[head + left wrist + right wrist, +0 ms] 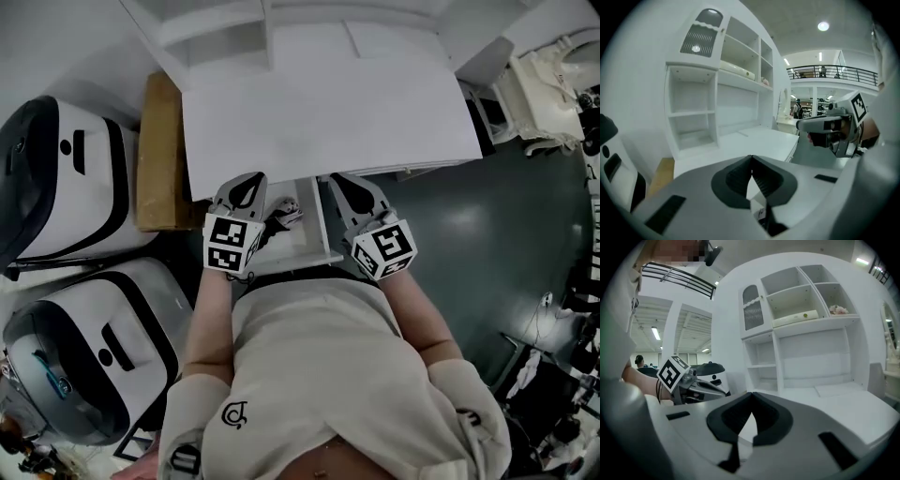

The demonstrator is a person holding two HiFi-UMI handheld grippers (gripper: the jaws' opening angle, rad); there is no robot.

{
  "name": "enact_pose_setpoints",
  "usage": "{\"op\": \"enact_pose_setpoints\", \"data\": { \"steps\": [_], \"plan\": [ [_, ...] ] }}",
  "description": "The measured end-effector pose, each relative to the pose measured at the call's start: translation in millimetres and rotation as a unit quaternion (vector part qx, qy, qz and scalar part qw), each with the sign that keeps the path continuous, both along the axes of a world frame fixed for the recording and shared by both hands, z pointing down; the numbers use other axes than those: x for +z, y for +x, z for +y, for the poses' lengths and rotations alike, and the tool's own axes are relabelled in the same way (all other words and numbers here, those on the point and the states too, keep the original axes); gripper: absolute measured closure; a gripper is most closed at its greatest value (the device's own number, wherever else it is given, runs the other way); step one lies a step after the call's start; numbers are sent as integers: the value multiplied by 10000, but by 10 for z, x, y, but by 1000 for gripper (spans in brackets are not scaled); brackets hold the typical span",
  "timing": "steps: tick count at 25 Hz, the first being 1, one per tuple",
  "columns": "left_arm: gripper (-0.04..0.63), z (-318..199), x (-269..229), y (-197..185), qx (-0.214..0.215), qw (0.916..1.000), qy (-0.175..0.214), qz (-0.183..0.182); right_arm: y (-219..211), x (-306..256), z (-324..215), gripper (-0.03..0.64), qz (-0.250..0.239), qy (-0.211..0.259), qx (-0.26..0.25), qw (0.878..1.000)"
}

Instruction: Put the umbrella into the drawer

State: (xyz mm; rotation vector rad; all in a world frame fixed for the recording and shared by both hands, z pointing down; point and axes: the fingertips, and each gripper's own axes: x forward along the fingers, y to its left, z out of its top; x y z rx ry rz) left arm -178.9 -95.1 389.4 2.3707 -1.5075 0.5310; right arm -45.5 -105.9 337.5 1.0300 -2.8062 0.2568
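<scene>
Above the drawer [305,255], left gripper [251,180] and right gripper [341,181] hover, jaws pressed together, empty; umbrella [281,219] seemingly inside; drawer needs closing.

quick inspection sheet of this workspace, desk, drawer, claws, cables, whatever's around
surface: white desk top, bare.
job's things: drawer open; dark-and-white bundle, likely the umbrella, lies inside.
clutter: brown board beside the desk.
grippers: left claw shut, empty; right claw shut, empty.
cables: thin wires on the floor, far right.
surroundings: white hutch shelves; two white-and-black pods at left.
</scene>
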Motion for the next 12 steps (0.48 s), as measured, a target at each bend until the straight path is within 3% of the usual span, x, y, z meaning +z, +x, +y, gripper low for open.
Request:
{"op": "enact_pose_setpoints", "data": {
  "steps": [5,9,12],
  "plan": [
    [583,27,-567,-122,-266,9974,674,29,-92,-198,-38,611,-21,259,-271,9993],
    [583,92,-1029,-247,-568,9896,1293,267,-122,-341,-91,611,-79,387,-372,9985],
    [583,118,-1246,-345,-687,9853,1548,229,-123,-474,-153,612,-144,488,-386,9980]
  ]
}}
